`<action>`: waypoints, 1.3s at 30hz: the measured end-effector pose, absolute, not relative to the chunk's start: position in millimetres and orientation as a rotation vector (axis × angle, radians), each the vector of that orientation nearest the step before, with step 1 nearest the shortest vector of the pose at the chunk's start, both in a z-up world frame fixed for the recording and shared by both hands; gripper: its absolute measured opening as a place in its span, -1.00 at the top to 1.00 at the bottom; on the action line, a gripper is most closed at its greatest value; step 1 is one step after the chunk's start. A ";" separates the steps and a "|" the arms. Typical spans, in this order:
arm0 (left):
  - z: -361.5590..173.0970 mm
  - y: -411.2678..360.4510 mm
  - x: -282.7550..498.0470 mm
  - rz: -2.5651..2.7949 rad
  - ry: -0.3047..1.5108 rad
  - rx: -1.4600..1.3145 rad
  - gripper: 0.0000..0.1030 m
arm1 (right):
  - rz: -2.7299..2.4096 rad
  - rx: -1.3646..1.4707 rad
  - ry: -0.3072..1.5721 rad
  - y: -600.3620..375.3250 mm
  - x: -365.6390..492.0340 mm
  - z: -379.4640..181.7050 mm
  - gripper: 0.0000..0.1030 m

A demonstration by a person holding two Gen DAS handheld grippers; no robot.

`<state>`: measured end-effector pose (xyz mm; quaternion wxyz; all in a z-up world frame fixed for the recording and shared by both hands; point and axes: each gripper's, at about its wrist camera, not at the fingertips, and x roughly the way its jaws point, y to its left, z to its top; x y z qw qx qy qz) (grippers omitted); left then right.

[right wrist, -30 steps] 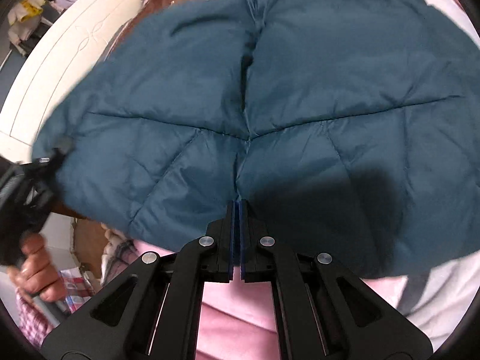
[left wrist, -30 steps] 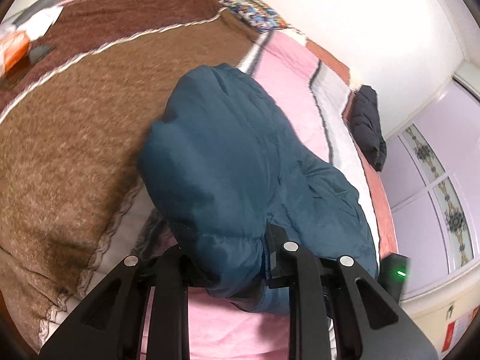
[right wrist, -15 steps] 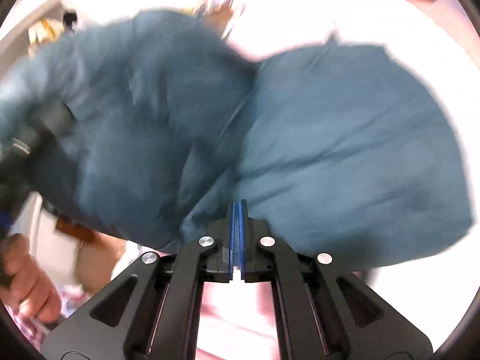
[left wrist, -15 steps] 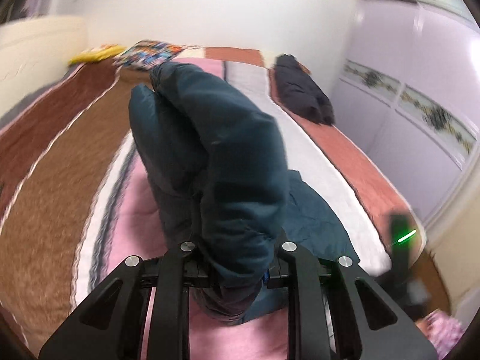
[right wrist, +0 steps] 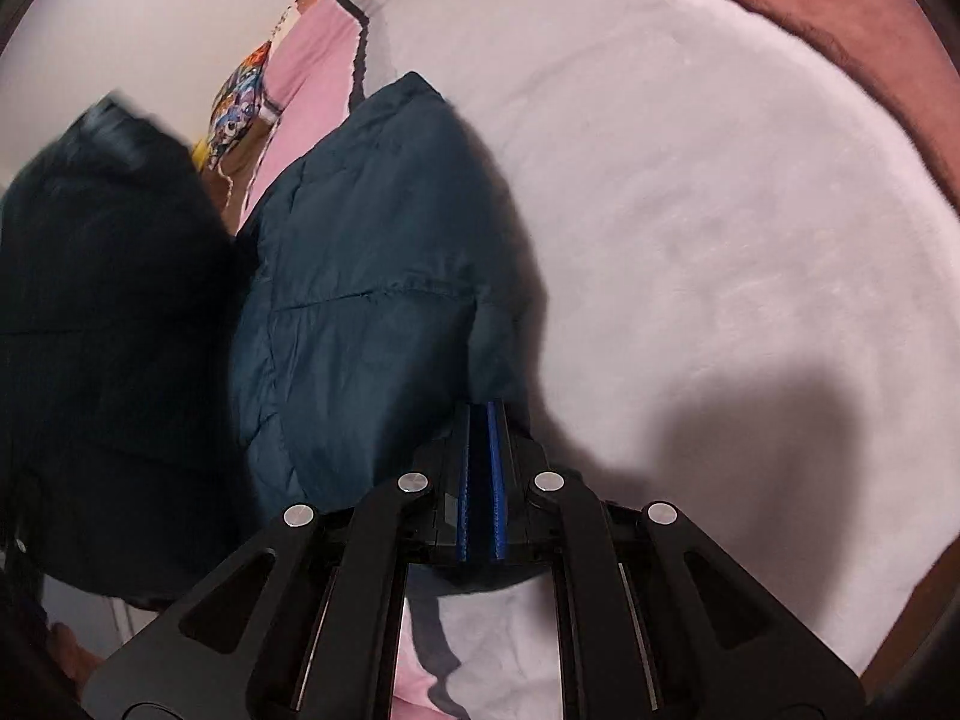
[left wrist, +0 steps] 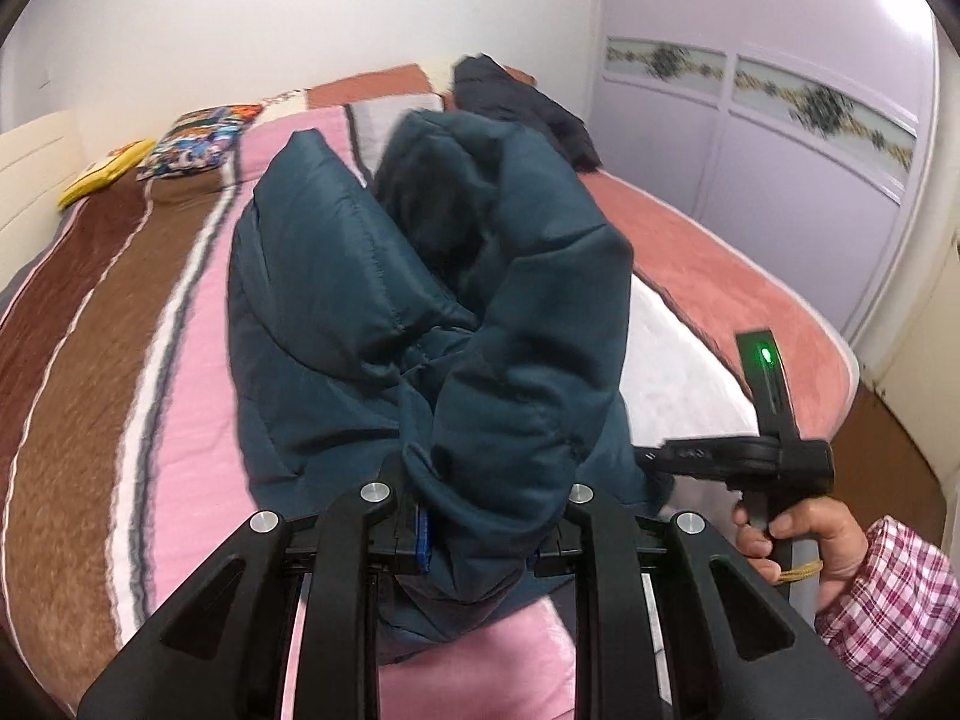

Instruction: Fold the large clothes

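A teal puffer jacket (left wrist: pixel 360 312) lies on the bed, and one part of it is lifted and bunched up. My left gripper (left wrist: pixel 480 534) is shut on that thick bunch at the near end. The right wrist view has the jacket (right wrist: pixel 372 276) folded on itself, its lifted part dark at the left. My right gripper (right wrist: pixel 480 414) is at the jacket's near right corner. Its jaws are opening, with a narrow gap between the blue pads and no cloth visible in it. In the left wrist view a hand (left wrist: pixel 822 534) in a plaid sleeve holds the right gripper (left wrist: pixel 651 457) against the jacket's right edge.
The bed has a blanket (left wrist: pixel 180 360) striped brown, pink, white and rose. A dark garment (left wrist: pixel 522 102), a patterned pillow (left wrist: pixel 192 141) and a yellow item (left wrist: pixel 102 180) lie at its far end. Purple wardrobe doors (left wrist: pixel 780 180) stand to the right. The white stripe (right wrist: pixel 720 240) spreads right of the jacket.
My left gripper has swung and rolled with its bunch of jacket, doubling the spread jacket over. My right gripper has slid to the jacket's right corner, and its shut pads have parted slightly.
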<state>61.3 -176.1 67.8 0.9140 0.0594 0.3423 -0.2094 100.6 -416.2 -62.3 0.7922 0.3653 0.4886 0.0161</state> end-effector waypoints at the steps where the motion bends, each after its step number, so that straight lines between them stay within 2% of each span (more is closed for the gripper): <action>1: 63.4 -185.6 60.4 -0.441 0.710 0.138 0.59 | 0.041 0.790 1.050 -416.9 100.3 -62.1 0.84; 10: 9.1 -251.5 62.8 -0.534 0.762 0.306 0.59 | 0.062 0.821 1.053 -436.1 72.0 -69.0 0.84; 15: -11.2 -261.1 71.4 -0.563 0.809 0.326 0.49 | 0.055 0.843 1.056 -450.3 62.1 -70.4 0.84; 18: -15.8 -262.6 74.1 -0.588 0.822 0.326 0.22 | 0.011 0.840 1.032 -467.6 48.8 -61.1 0.84; 20: -14.9 -264.6 73.6 -0.613 0.828 0.315 -0.08 | -0.028 0.822 0.997 -481.0 36.2 -44.9 0.84; 22: -15.0 -268.5 71.4 -0.652 0.834 0.286 -0.30 | -0.041 0.796 0.955 -489.0 24.9 -25.0 0.84; 24: -11.1 -266.4 71.7 -0.679 0.843 0.235 -0.40 | -0.034 0.770 0.913 -488.8 16.8 -3.4 0.84; 32: 12.2 -242.4 71.0 -0.791 0.891 0.002 -0.50 | 0.146 0.696 0.814 -446.3 -1.5 67.1 0.84; 39: 48.2 -210.3 40.3 -0.874 0.828 -0.002 -0.50 | 0.208 0.655 0.809 -417.6 10.5 91.5 0.84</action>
